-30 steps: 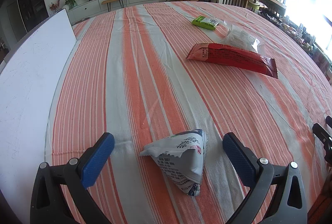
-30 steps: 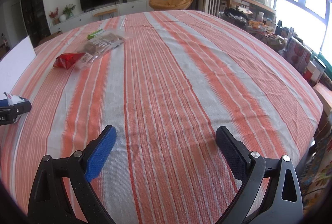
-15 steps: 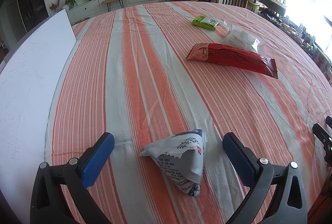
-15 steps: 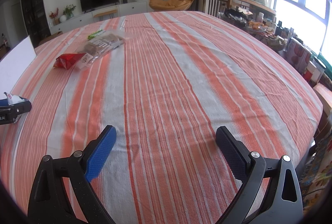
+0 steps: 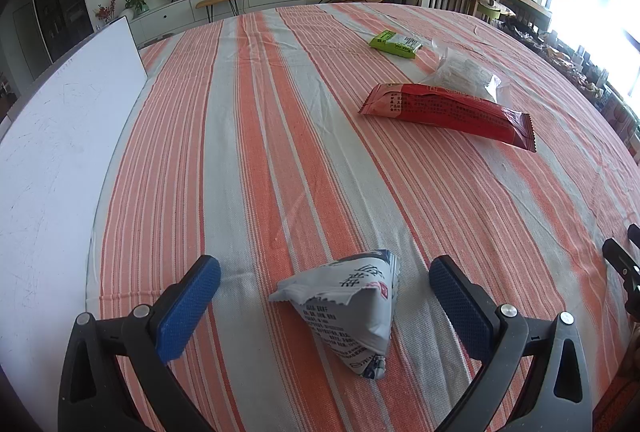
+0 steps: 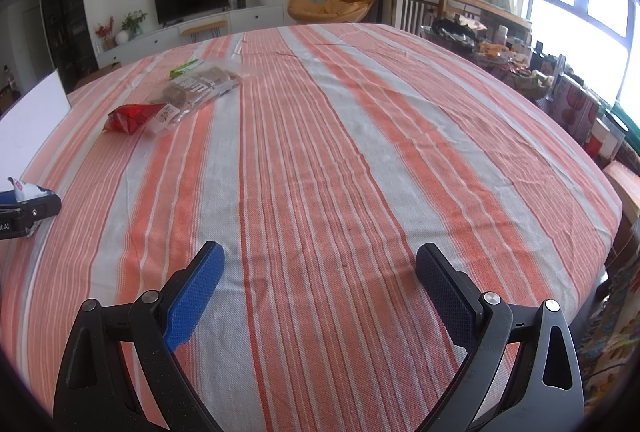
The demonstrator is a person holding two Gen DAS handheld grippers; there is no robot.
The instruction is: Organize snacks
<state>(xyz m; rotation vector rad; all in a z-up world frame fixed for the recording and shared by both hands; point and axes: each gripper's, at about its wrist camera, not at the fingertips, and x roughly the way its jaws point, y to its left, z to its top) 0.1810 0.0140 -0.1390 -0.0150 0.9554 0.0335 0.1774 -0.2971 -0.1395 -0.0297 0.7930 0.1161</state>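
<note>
The left hand-held gripper stands wide around a grey triangular snack packet lying near the bench's near edge, pads apart from it; the right hand-held gripper gapes wide over bare cloth.

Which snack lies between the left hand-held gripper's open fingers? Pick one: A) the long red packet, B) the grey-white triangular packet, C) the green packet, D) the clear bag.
B: the grey-white triangular packet sits on the cloth between the left hand-held gripper fingers, untouched.
</note>
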